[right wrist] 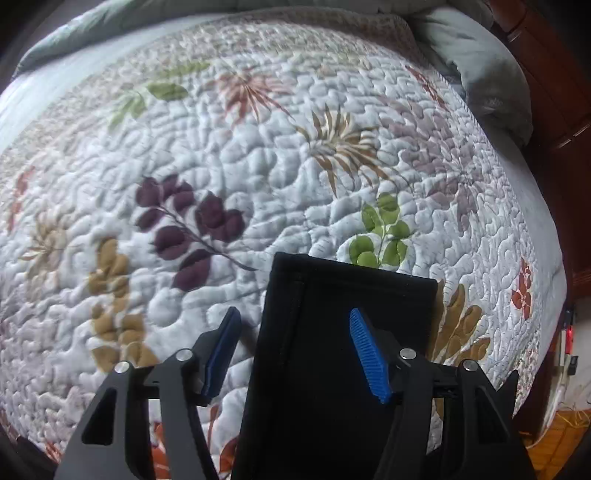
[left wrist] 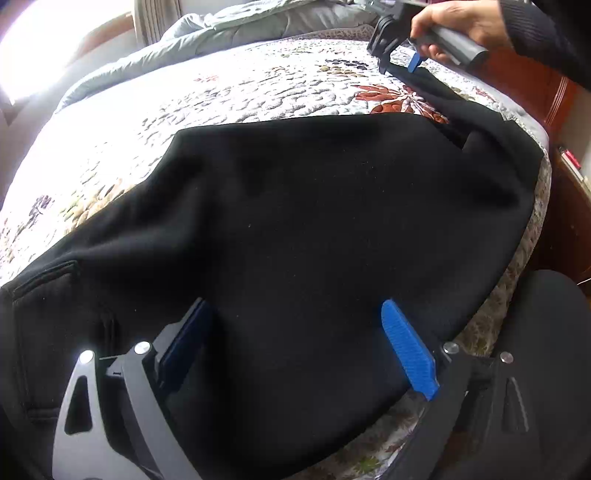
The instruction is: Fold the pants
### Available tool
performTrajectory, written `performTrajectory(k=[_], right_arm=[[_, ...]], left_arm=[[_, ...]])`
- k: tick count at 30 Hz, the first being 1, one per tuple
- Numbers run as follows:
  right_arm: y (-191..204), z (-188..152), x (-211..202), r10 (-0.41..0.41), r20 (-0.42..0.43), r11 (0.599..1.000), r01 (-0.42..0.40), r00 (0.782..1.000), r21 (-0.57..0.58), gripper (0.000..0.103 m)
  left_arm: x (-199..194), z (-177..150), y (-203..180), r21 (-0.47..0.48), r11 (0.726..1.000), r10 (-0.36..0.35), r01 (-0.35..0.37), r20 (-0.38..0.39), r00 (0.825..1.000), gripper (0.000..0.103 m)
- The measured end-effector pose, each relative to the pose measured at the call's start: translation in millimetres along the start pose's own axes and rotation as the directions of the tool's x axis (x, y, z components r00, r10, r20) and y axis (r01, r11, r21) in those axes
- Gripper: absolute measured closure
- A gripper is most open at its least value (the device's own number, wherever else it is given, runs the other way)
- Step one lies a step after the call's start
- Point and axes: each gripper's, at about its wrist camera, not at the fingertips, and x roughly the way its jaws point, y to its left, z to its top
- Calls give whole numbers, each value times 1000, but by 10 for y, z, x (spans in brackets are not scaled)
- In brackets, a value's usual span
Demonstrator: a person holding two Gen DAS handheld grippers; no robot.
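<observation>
Black pants (left wrist: 314, 229) lie spread across a floral quilt (left wrist: 229, 88) on a bed. My left gripper (left wrist: 295, 314) is open just above the wide upper part of the pants, near a back pocket (left wrist: 44, 291). A leg runs off to the far right, where my right gripper (left wrist: 400, 66) shows over its end. In the right wrist view the leg's hemmed cuff (right wrist: 351, 295) lies flat on the quilt (right wrist: 258, 166). My right gripper (right wrist: 295, 317) is open, its blue fingers (right wrist: 369, 354) astride the cuff's left edge.
A grey duvet (left wrist: 258, 26) is bunched at the far end of the bed. A reddish wooden headboard or cabinet (right wrist: 554, 92) stands to the right. The bed's right edge (left wrist: 535, 206) drops off beside the pants.
</observation>
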Motion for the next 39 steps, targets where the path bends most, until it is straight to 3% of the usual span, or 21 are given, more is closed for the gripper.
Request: performTrajectory(k=[1, 3, 4, 5, 6, 12, 14, 18, 21, 23, 24, 26, 27, 30, 33, 35, 37, 39], right_arm=[[-32, -2, 7, -7, 3, 1000, 7, 1000, 15, 42], [-119, -6, -5, 6, -3, 999, -6, 1000, 36, 53], [-161, -9, -23, 20, -6, 999, -20, 1000, 33, 65], [-207, -19, -76, 37, -1, 999, -37, 999, 25, 84], [-234, -14, -125, 41, 8, 999, -42, 999, 22, 93], [-662, -99, -812, 127, 125, 991, -132, 984, 33, 97], [-825, -140, -1169, 191, 196, 979, -202, 962, 37, 97], [-1140, -240, -1910, 315, 355, 940, -341, 880, 13, 97], [-1573, -508, -2375, 389, 480, 896, -445, 786, 2, 98], [-1875, -723, -2433, 413, 534, 869, -495, 738, 12, 98], [-2109, -884, -2381, 428, 562, 845, -534, 708, 31, 98], [-2446, -1129, -2129, 440, 582, 812, -580, 684, 69, 98], [-2608, -1248, -1954, 438, 586, 797, -596, 682, 97, 98], [-3062, -1644, -1157, 432, 549, 751, -622, 716, 221, 98], [-3340, -1962, -585, 457, 522, 694, -656, 720, 296, 98], [-3433, -2101, -392, 476, 524, 661, -680, 707, 317, 98], [-3524, -2225, -209, 508, 537, 600, -724, 674, 341, 98], [-3571, -2306, -84, 526, 541, 561, -746, 656, 358, 98]], left_arm=[[4, 1, 27, -6, 1000, -12, 12, 0, 1000, 10], [3, -3, 50, -12, 1000, -26, 26, -1, 1000, 10], [4, 4, 64, -9, 1000, -27, 27, 1, 1000, 10], [13, 14, 57, -6, 1000, -26, 26, 4, 1000, 9], [15, 8, 54, -5, 1000, -25, 25, 7, 1000, 9], [23, 18, 57, -16, 999, -30, 30, 8, 1000, 8], [21, 8, 53, -18, 1000, -25, 25, 16, 1000, 8], [-3, -34, 50, -24, 1000, -13, 14, 33, 999, 7], [-20, -41, 50, -43, 999, -3, 4, 40, 999, 7], [-33, -62, 39, -54, 999, 9, -6, 49, 999, 7], [-39, -73, 36, -61, 998, 14, -10, 54, 998, 7], [-50, -93, 30, -73, 997, 23, -18, 65, 998, 7], [-54, -97, 29, -78, 997, 26, -20, 68, 997, 7], [-35, -77, 13, -84, 996, 33, -27, 70, 997, 6], [-31, -60, 18, -92, 995, 34, -28, 64, 997, 6], [-25, -51, 19, -94, 995, 35, -29, 63, 997, 6], [-23, -42, 20, -96, 995, 36, -29, 63, 997, 6], [14, -7, 1, -98, 995, 36, -30, 64, 997, 6]])
